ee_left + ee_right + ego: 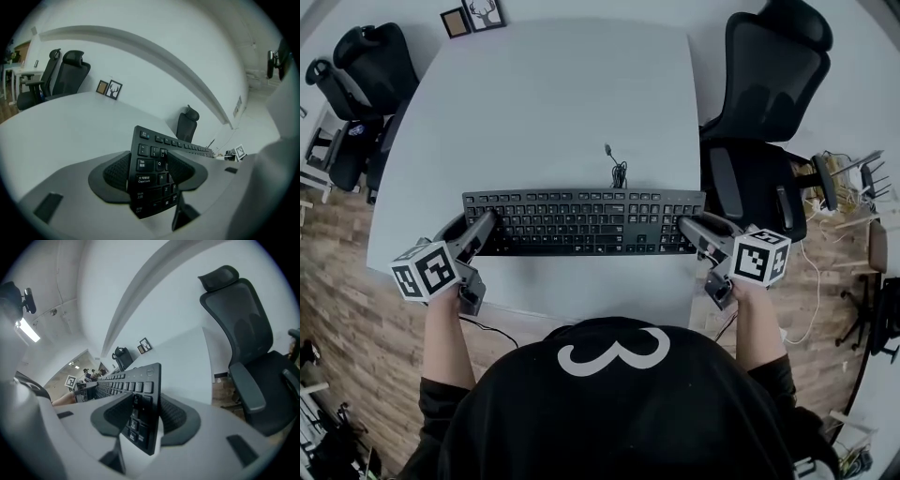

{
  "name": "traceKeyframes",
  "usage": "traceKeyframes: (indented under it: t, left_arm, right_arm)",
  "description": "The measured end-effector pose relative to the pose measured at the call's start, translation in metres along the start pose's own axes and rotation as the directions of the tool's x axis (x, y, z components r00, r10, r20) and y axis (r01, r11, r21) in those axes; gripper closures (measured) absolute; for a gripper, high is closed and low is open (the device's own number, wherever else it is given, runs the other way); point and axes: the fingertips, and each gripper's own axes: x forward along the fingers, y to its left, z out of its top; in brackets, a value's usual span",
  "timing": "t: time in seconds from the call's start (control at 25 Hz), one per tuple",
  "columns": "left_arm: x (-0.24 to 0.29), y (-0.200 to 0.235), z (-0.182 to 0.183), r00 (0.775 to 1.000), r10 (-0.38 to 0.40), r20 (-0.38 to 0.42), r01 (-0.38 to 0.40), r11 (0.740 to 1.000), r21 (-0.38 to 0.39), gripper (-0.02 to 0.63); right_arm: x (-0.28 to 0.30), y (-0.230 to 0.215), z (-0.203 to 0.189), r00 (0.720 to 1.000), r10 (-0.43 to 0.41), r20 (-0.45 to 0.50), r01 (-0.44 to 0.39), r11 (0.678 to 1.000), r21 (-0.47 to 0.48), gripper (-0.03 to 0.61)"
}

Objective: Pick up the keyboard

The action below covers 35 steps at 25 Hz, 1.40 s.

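A black keyboard (581, 222) lies lengthwise across the near part of the white table (562, 103), its cable (619, 171) trailing off the far edge. My left gripper (483, 221) grips its left end, one pad above the keys and one beneath. The left gripper view shows the keyboard (152, 176) wedged edge-on between the two dark pads (116, 171). My right gripper (690, 226) clamps the right end the same way; in the right gripper view the keyboard (138, 390) sits tight between the pads (171, 416). Whether the keyboard is off the table cannot be told.
A black office chair (769, 84) stands close at the table's right side, and further chairs (366, 66) at the left. Two small picture frames (472, 17) stand at the table's far edge. Wooden floor surrounds the table, with cables (806, 281) lying at the right.
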Motion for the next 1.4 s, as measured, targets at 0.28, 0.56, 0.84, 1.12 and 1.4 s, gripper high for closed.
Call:
traceKeyframes:
  t: [0.28,0.56,0.84,1.12,1.4]
  left_arm:
    - [-0.035,-0.024,0.024,0.989,-0.023,0.147,0.012,0.997,0.072,0.365]
    - [-0.064,-0.043,0.038,0.963,-0.046,0.267,0.014,0.993,0.12,0.365]
    - [-0.076,-0.047,0.041,0.941,-0.08,0.33,0.033,0.989,0.145,0.367]
    - [-0.061,-0.034,0.032,0.933,-0.085,0.349,0.029,0.986,0.162,0.367]
    - [-0.083,-0.046,0.044,0.934,-0.072,0.35,0.015,0.986,0.163,0.367]
  right_arm:
    - [-0.02,0.027,0.027,0.994,0.041,0.106,-0.027,0.991,-0.13,0.405]
    - [-0.041,0.053,0.047,0.979,0.077,0.189,-0.027,0.966,-0.257,0.403]
    - [-0.051,0.066,0.055,0.969,0.092,0.23,-0.015,0.948,-0.317,0.403]
    - [-0.034,0.051,0.045,0.967,0.096,0.236,-0.016,0.947,-0.321,0.405]
    - [-0.046,0.068,0.053,0.966,0.103,0.237,-0.025,0.951,-0.309,0.405]
